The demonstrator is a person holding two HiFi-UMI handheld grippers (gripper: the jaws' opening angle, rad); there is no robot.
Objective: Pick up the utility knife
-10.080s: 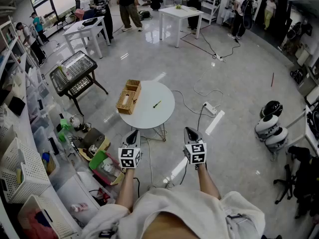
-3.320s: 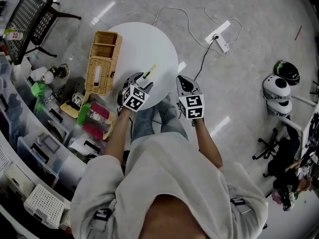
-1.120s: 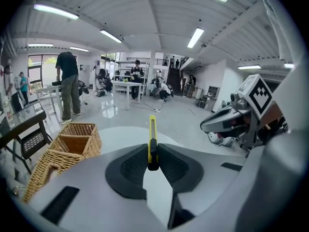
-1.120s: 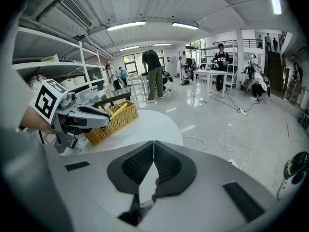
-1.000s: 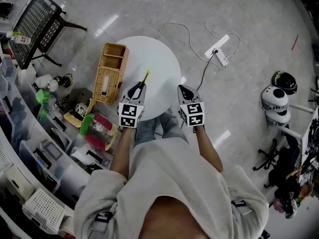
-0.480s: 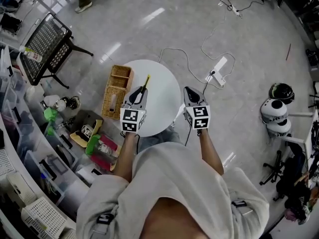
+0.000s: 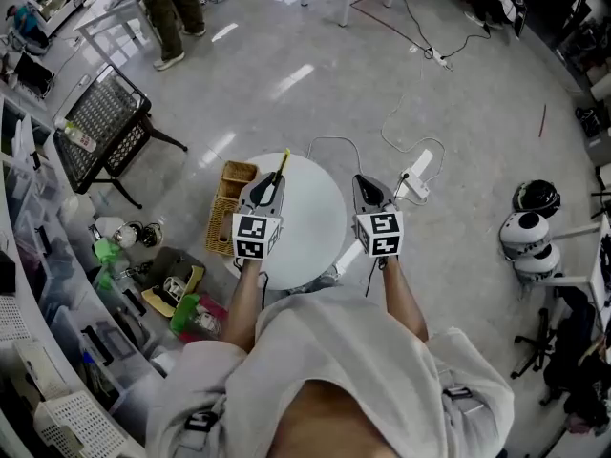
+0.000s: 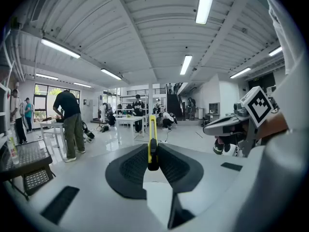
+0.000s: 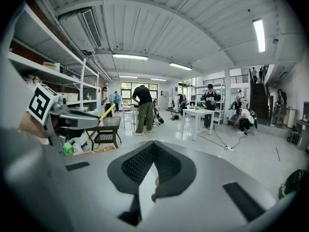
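Observation:
The yellow utility knife [image 8: 152,141] stands upright between the black pads of my left gripper [image 8: 153,166], which is shut on its dark lower end. From the head view the knife [image 7: 282,166] sticks out past the left gripper [image 7: 268,188], lifted above the round white table [image 7: 310,227]. My right gripper [image 7: 368,190] hovers beside it over the table's right edge; in the right gripper view its jaws [image 9: 153,146] meet at the tips with nothing between them. The left gripper and the knife's yellow tip [image 9: 108,112] show at the left of the right gripper view.
A wicker basket [image 7: 225,220] sits at the table's left edge. A black wire trolley [image 7: 103,122] and storage shelves with bins [image 7: 57,284] stand to the left. A power strip and cables [image 7: 412,175] lie on the floor to the right, near helmets [image 7: 530,232]. People stand by far tables [image 8: 67,122].
Both grippers have risen away from the table, the left one carrying the knife; table and basket look smaller and farther below, and more of the room shows.

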